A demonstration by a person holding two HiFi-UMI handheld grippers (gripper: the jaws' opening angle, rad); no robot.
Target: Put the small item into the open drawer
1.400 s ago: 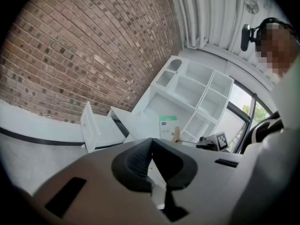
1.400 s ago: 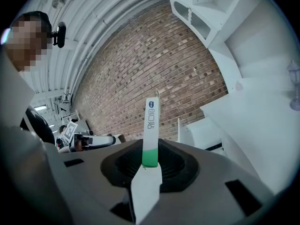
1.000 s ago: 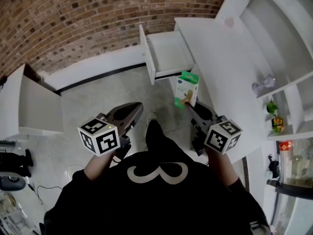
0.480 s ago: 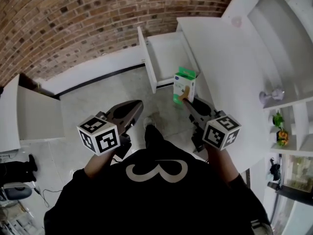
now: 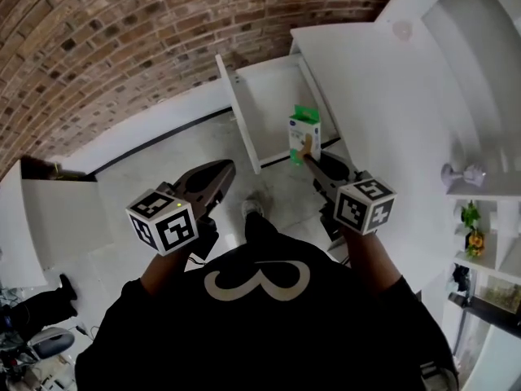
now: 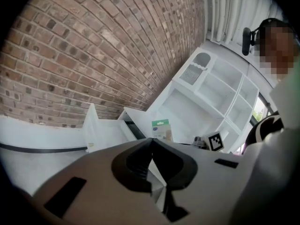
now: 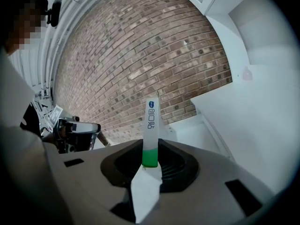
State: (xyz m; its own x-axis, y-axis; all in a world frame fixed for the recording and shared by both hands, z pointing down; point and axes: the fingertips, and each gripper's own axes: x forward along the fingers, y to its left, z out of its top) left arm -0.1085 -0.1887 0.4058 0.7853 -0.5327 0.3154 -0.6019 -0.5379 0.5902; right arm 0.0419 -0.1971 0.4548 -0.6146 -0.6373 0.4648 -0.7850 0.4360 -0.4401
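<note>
Got the small box (image 5: 304, 135) pinched by its lower end in the right gripper (image 5: 307, 156), jaws clamped on the two flat faces. Held upright, long axis standing up, about over the near side wall of the open drawer (image 5: 269, 104), toward the end by the desk rather than the drawer's front panel. Not over the drawer's bare floor yet, by the look of it. Probably just needs a short push away from the body, then a dip and a release.

Much nearer the drawer than the left gripper (image 5: 221, 173). That one hangs short of the drawer's front panel, jaws pressed together on nothing, so likely no job for it here.

Worth comparing views:
- Head view: shows the box's green-and-white printed face and its line-up with the drawer.
- Right gripper view: gives only the box (image 7: 151, 130) edge-on, a thin strip between the jaws, but confirms the grip.
- Left gripper view: catches the box (image 6: 161, 129) just right of the drawer (image 6: 105, 134), and shows its own jaws closed and empty.
</note>
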